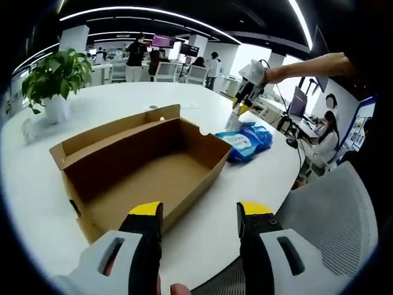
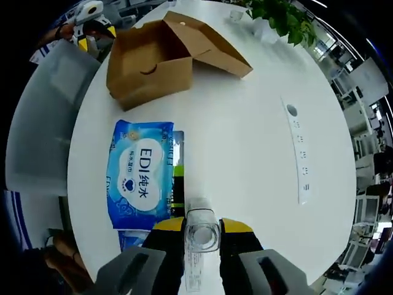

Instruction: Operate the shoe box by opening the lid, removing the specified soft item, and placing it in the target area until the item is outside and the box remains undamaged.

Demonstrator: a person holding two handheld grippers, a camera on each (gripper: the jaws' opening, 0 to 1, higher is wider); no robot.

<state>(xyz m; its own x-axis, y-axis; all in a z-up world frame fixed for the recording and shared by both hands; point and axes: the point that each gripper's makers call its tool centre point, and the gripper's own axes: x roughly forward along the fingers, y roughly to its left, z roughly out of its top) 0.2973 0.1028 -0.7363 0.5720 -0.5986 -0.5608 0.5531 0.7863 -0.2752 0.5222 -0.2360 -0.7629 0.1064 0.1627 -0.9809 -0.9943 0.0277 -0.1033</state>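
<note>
Writing on the blue wipes pack (image 2: 140, 177) reads "EDI" with Chinese characters and a small heart mark on a white oval label; the finer print is too small to read. The pack is soft and glossy and lies flat on the white bench (image 2: 258, 141), outside the shoe box (image 2: 153, 61) and near its short end. In the left gripper view the same pack (image 1: 244, 141) sits just beside the box's far corner.

The shoe box (image 1: 144, 169) is plain brown cardboard, lid folded back and resting open, and its inside shows bare cardboard with nothing in it. No tear or crush shows on its walls.

The right tongs (image 2: 201, 228) are clenched on a clear plastic bottle (image 2: 201, 232), seen end-on between the yellow-tipped jaws, just beside the pack. In the left gripper view the right tongs (image 1: 241, 104) hang over the pack from a person's outstretched arm (image 1: 310, 64). The left tongs (image 1: 201, 212) are released, jaws apart above the bench edge, near the box's front wall.

A potted plant (image 1: 55, 80) stands on the bench beyond the box.
</note>
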